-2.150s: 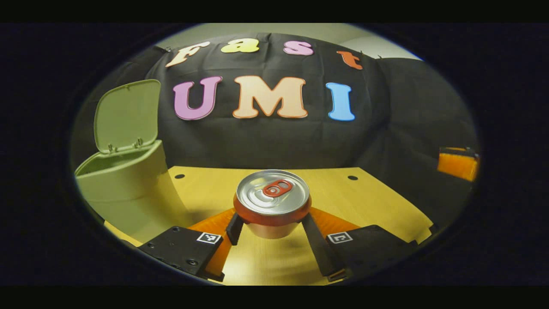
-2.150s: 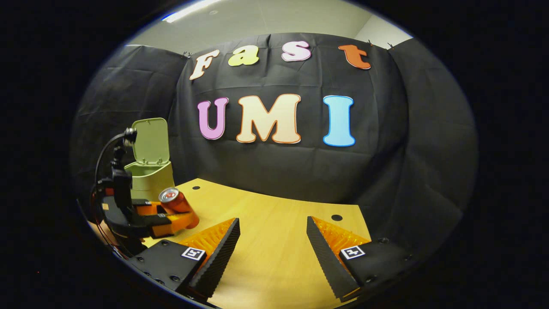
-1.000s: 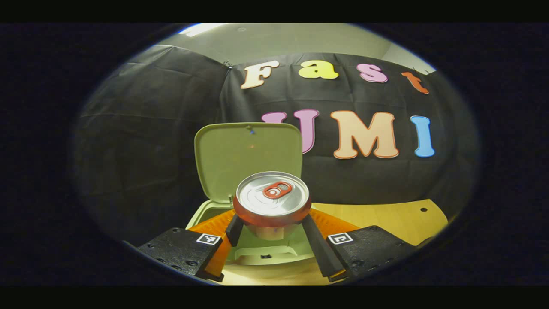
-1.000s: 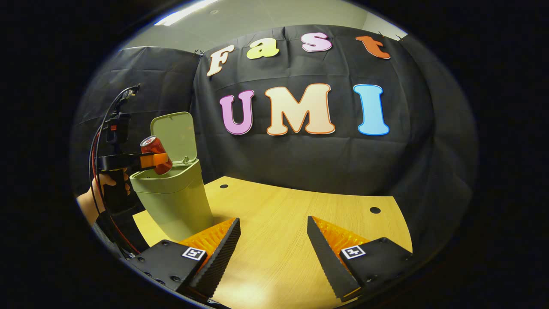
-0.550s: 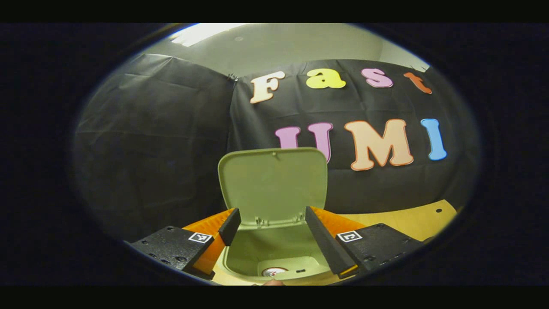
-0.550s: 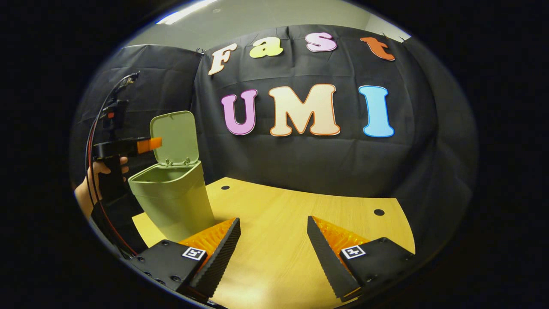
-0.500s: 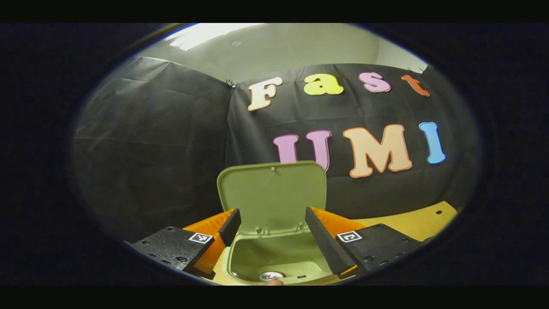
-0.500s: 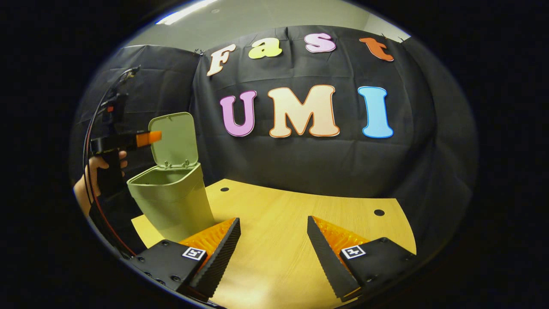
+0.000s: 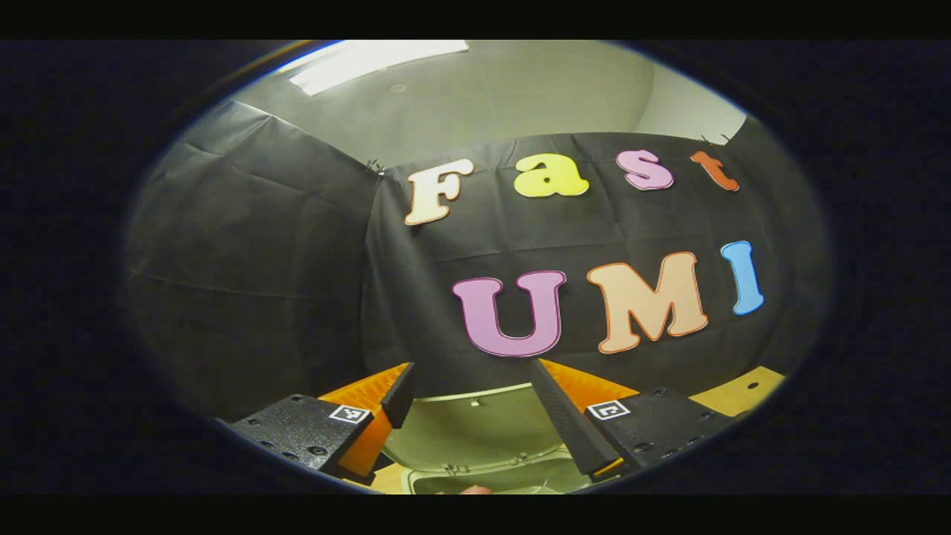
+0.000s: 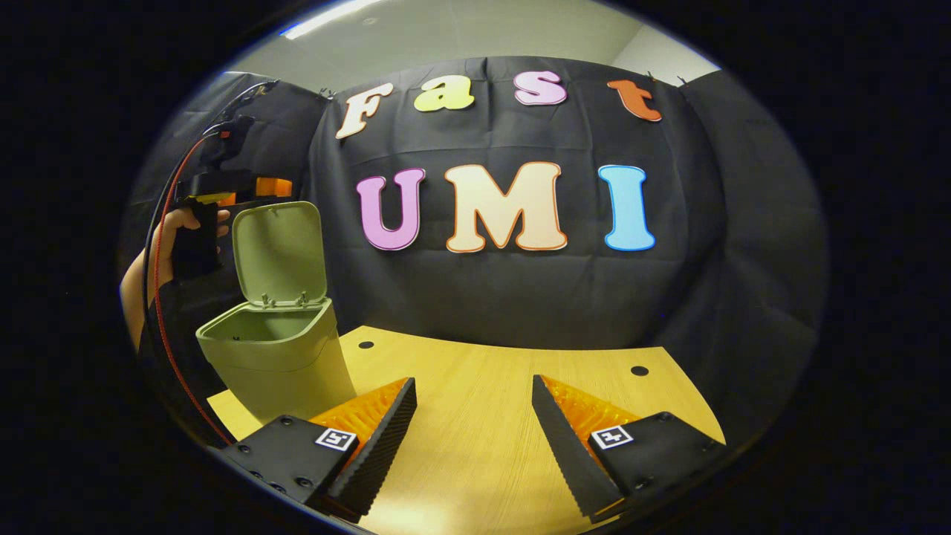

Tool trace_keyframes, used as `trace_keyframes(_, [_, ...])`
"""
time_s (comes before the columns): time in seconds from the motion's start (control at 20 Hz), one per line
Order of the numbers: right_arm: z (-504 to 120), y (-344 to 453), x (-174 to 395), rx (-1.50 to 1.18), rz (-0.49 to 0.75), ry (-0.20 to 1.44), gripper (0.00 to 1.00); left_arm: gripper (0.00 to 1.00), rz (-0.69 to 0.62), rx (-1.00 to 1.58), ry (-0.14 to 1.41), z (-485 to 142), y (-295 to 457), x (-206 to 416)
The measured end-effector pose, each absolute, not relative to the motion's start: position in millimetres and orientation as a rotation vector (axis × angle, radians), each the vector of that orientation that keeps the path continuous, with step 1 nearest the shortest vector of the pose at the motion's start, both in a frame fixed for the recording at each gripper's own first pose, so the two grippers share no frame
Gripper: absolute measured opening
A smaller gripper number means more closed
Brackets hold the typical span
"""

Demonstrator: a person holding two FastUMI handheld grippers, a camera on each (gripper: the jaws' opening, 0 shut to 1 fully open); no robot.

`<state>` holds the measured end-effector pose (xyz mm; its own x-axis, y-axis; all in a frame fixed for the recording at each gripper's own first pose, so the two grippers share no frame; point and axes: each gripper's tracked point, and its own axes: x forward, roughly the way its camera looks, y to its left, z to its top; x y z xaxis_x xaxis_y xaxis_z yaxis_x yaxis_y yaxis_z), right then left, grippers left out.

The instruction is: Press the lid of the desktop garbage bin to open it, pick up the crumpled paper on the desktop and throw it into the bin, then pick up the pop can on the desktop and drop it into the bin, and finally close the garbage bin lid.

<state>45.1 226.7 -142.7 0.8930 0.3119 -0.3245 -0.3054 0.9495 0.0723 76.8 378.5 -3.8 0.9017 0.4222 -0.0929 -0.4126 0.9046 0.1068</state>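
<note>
Left gripper (image 9: 469,394) is hovering above the raised lid (image 10: 280,251), jaws spread and empty, likely positioning to close the bin (image 10: 273,365). Right gripper (image 10: 474,416) is idling over the desk (image 10: 475,386), jaws spread.

Matt plastic bin (image 10: 278,364), wood-grain desktop (image 10: 475,416)

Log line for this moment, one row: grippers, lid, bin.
left gripper: open, above lid | right gripper: open, empty, over table | lid: up | bin: open
</note>
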Motion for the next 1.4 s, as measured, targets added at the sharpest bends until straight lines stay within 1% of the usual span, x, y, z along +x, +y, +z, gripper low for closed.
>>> trace_keyframes(0.15, [-149, 226, 40, 0.040, 0.291, 0.359, 0.98, 0.93, 0.437, 0.047, 0.202, -21, 390, 85])
trace_keyframes(0.2, [-150, 225, 40, 0.038, 0.286, 0.360, 0.98, 0.94, 0.437, 0.030, 0.189, -18, 391, 85])
trace_keyframes(0.25, [-149, 222, 40, 0.033, 0.282, 0.361, 0.98, 0.95, 0.430, 0.012, 0.207, -20, 389, 85])
trace_keyframes(0.3, [-148, 219, 41, 0.032, 0.281, 0.359, 0.98, 0.94, 0.433, 0.008, 0.213, -20, 388, 85])
trace_keyframes(0.4, [-145, 214, 42, 0.042, 0.288, 0.356, 0.98, 0.95, 0.433, 0.007, 0.219, -21, 382, 80])
trace_keyframes(0.45, [-145, 211, 42, 0.046, 0.292, 0.356, 0.98, 0.92, 0.434, 0.009, 0.220, -18, 378, 76])
trace_keyframes(0.5, [-143, 207, 44, 0.047, 0.299, 0.353, 0.98, 0.95, 0.431, 0.008, 0.230, -20, 371, 70])
trace_keyframes(0.55, [-143, 204, 44, 0.046, 0.307, 0.352, 0.98, 0.92, 0.434, -0.002, 0.237, -21, 366, 64])
trace_keyframes(0.6, [-142, 201, 46, 0.045, 0.318, 0.352, 0.98, 0.96, 0.438, -0.015, 0.246, -22, 360, 57])
trace_keyframes(0.65, [-141, 198, 47, 0.045, 0.331, 0.352, 0.98, 0.92, 0.442, -0.026, 0.254, -23, 354, 50])
trace_keyframes(0.7, [-139, 194, 49, 0.046, 0.346, 0.351, 0.98, 0.95, 0.445, -0.037, 0.263, -26, 347, 42])
trace_keyframes(0.75, [-137, 193, 51, 0.048, 0.363, 0.348, 0.98, 0.93, 0.449, -0.044, 0.274, -28, 340, 34])
trace_keyframes(0.95, [-130, 183, 57, 0.034, 0.436, 0.340, 1.00, 0.93, 0.469, -0.061, 0.332, -45, 314, 2])
trace_keyframes(1.0, [-130, 181, 58, 0.028, 0.453, 0.340, 0.98, 0.96, 0.478, -0.064, 0.343, -51, 308, -6])
trace_keyframes(1.05, [-131, 178, 59, 0.022, 0.469, 0.342, 0.98, 0.96, 0.488, -0.066, 0.349, -54, 304, -13])
trace_keyframes(1.1, [-131, 176, 60, 0.016, 0.484, 0.343, 0.98, 0.93, 0.497, -0.065, 0.354, -58, 299, -19])
trace_keyframes(1.15, [-132, 174, 58, 0.011, 0.496, 0.346, 1.00, 0.93, 0.504, -0.066, 0.362, -62, 294, -23])
trace_keyframes(1.2, [-134, 172, 58, 0.006, 0.509, 0.349, 0.98, 0.93, 0.511, -0.065, 0.372, -66, 290, -28])
trace_keyframes(1.25, [-136, 170, 56, 0.000, 0.520, 0.354, 0.98, 0.96, 0.517, -0.060, 0.378, -69, 286, -32])
trace_keyframes(1.3, [-138, 167, 56, -0.005, 0.527, 0.356, 0.98, 0.93, 0.521, -0.054, 0.382, -70, 281, -34])
trace_keyframes(1.4, [-141, 162, 52, -0.009, 0.540, 0.363, 0.98, 0.94, 0.524, -0.047, 0.388, -75, 273, -39])
